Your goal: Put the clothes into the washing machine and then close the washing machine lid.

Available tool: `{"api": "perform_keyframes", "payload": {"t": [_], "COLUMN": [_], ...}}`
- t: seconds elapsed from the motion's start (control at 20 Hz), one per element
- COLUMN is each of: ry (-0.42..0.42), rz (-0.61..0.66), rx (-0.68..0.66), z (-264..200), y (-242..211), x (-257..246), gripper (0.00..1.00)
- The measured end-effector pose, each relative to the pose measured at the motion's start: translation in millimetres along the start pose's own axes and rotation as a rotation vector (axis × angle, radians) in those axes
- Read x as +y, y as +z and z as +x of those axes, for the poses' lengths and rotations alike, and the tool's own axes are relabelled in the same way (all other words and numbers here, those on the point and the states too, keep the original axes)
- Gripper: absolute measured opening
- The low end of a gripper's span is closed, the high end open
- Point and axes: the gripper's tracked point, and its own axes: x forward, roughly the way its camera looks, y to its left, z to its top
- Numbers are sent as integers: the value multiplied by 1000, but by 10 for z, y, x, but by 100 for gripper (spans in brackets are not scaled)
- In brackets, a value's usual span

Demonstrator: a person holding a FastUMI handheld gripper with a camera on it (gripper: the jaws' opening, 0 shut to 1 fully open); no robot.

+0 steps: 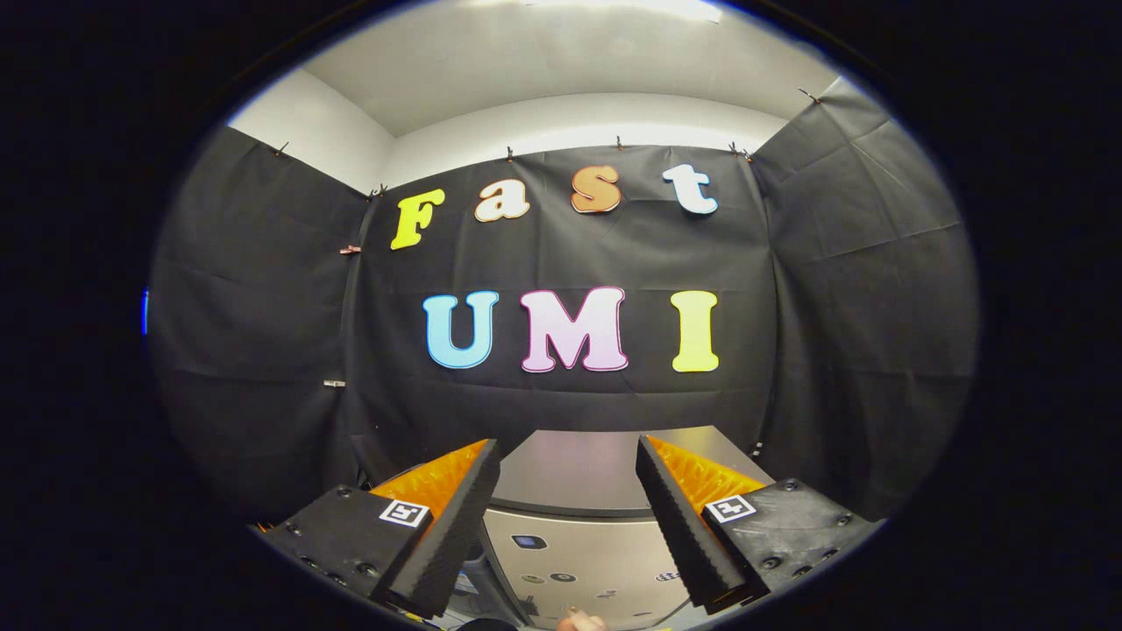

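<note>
On the left, black cloth hangs as the booth's side wall, pinned by small clips along its top edge, with a pale wall showing above it. Lower down, the left finger of the tool rises at a slant, its ridged inner face turned toward the middle and a small square marker on its body.

Between the two fingers and just ahead of them stands the washing machine. Its grey lid lies flat and closed on top, reaching back to the black cloth of the rear wall. Below the lid, the pale front panel carries a small dark screen and a row of round buttons. The fingers stand wide apart, released, with nothing between them; neither touches the machine, whose top fills the gap between them. At the foot of the panel, a fingertip of a person's hand peeks in.

To the right, the other finger mirrors the first, with its own marker. Beyond it, more black cloth forms the right side wall. No clothes can be made out from this angle.
</note>
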Motion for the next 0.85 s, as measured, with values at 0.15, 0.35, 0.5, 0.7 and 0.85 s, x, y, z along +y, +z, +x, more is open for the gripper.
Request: {"api": "perform_keyframes", "payload": {"t": [0.15, 0.35, 0.5, 0.7, 0.85], "ry": [12, 12, 7, 9, 10], "rz": [-3, -13, -11, 0, -3], "rx": [8, 13, 11, 8, 0], "z": [37, 24, 2, -16, -32], "y": [-46, -53, -49, -36, -11], "x": [35, 32, 21, 22, 40], "gripper": [99, 99, 99, 99, 99]}}
